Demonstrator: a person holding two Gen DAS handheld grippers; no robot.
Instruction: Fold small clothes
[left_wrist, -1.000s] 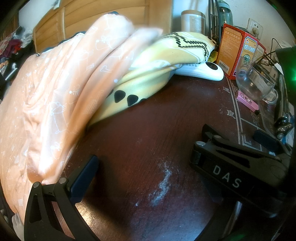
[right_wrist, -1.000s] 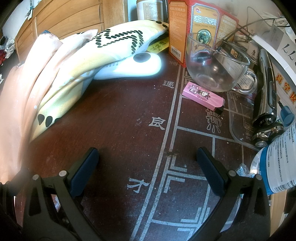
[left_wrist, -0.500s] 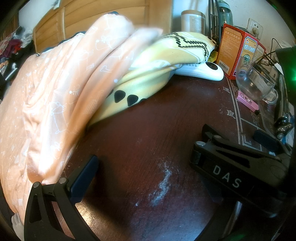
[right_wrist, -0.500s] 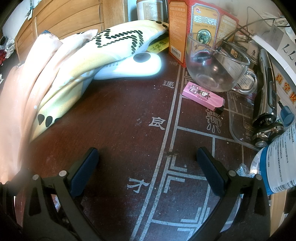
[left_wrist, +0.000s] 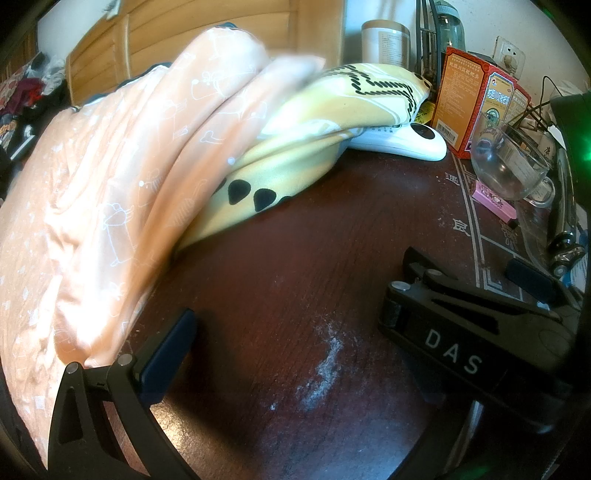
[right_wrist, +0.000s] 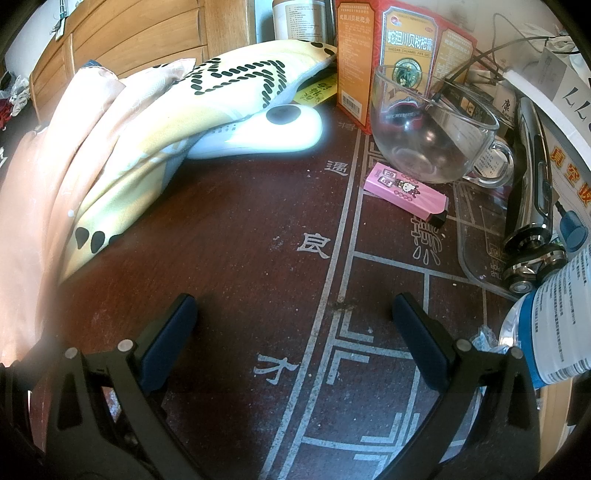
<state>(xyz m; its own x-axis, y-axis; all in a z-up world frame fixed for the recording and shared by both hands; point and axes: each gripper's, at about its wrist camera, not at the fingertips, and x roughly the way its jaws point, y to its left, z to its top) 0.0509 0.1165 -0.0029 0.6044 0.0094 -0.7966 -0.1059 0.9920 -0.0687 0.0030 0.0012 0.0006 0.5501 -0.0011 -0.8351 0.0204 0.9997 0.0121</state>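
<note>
A peach garment (left_wrist: 103, 192) with white line drawings lies heaped at the table's left side and drapes over its edge. Under it sits a yellow garment (left_wrist: 317, 122) with black markings, which shows again as the yellow garment (right_wrist: 207, 99) in the right wrist view. My left gripper (left_wrist: 295, 317) is open over bare dark wood, its left finger (left_wrist: 166, 350) close beside the peach cloth. Its right finger is hidden behind the other gripper's black frame marked DAS (left_wrist: 450, 347). My right gripper (right_wrist: 293, 306) is open and holds nothing, to the right of both garments.
The dark table (right_wrist: 258, 229) bears white lines and characters. A white handset (right_wrist: 266, 133) lies half under the yellow garment. On the right crowd a glass cup (right_wrist: 428, 133), orange boxes (right_wrist: 388, 48), a pink packet (right_wrist: 406, 194), a shaver (right_wrist: 532, 206) and a bottle (right_wrist: 554, 317).
</note>
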